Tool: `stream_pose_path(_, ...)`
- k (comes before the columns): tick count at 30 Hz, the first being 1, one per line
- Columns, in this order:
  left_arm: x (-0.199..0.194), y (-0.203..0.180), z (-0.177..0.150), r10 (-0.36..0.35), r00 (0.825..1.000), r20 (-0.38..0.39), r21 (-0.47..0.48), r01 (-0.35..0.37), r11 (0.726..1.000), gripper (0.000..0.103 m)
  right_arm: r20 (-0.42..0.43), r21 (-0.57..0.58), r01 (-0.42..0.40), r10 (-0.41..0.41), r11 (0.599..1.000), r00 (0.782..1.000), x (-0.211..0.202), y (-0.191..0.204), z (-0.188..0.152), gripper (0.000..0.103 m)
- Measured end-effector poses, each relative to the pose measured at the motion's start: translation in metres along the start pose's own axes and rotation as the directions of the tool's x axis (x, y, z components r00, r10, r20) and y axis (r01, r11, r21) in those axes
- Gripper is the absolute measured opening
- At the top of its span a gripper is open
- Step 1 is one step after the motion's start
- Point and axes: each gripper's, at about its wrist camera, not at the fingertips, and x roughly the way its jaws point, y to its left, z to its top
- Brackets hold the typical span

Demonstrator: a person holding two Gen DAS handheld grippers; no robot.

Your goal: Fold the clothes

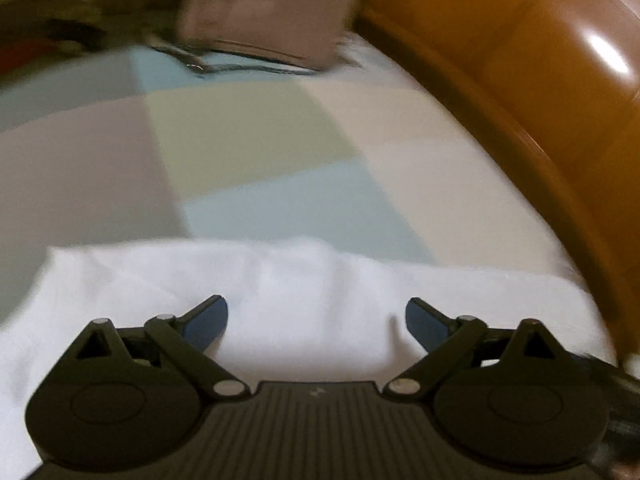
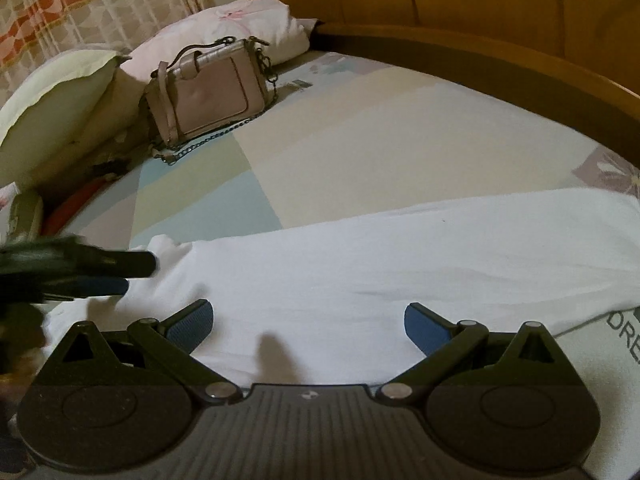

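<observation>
A white garment (image 1: 288, 292) lies spread across the bed, its far edge folded over; it also shows in the right wrist view (image 2: 380, 264). My left gripper (image 1: 316, 324) is open and empty, low over the garment's left part. It also shows at the left edge of the right wrist view (image 2: 124, 274), its fingers beside the garment's left end. My right gripper (image 2: 308, 328) is open and empty, just above the middle of the garment. Grey printed letters (image 2: 624, 332) show on the cloth at the right.
The bed has a pastel patchwork sheet (image 2: 320, 140). A beige handbag with a chain (image 2: 208, 92) leans on pillows (image 2: 60, 100) at the far left; it is blurred in the left wrist view (image 1: 264, 16). A wooden bed frame (image 2: 480, 56) curves along the far right side.
</observation>
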Motion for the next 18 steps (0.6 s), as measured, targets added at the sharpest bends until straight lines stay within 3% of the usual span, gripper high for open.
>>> stream_pose_path(5,-0.035,-0.003,0.002,0.043,0.999,-0.004,0.013,-0.043,0.999,0.095,0.022,0.054,-0.001,0.0,0.999,1.0,-0.007,-0.017,0.006,0.103)
stream_pose_path(10,-0.069,-0.007,0.005,0.086,0.996,-0.007,0.025,-0.085,0.996,0.095,0.039,0.11,-0.078,0.074,0.991,0.997,-0.015,-0.016,0.01,0.103)
stream_pose_path(15,-0.105,-0.01,0.007,0.128,0.992,-0.009,0.039,-0.128,0.991,0.095,0.028,0.058,-0.164,0.163,0.985,0.986,-0.025,0.011,0.01,0.103)
stream_pose_path(18,-0.147,-0.013,-0.004,0.15,0.989,0.011,0.058,-0.15,0.987,0.096,0.037,0.03,-0.21,0.209,0.977,0.977,-0.038,0.029,0.012,0.103)
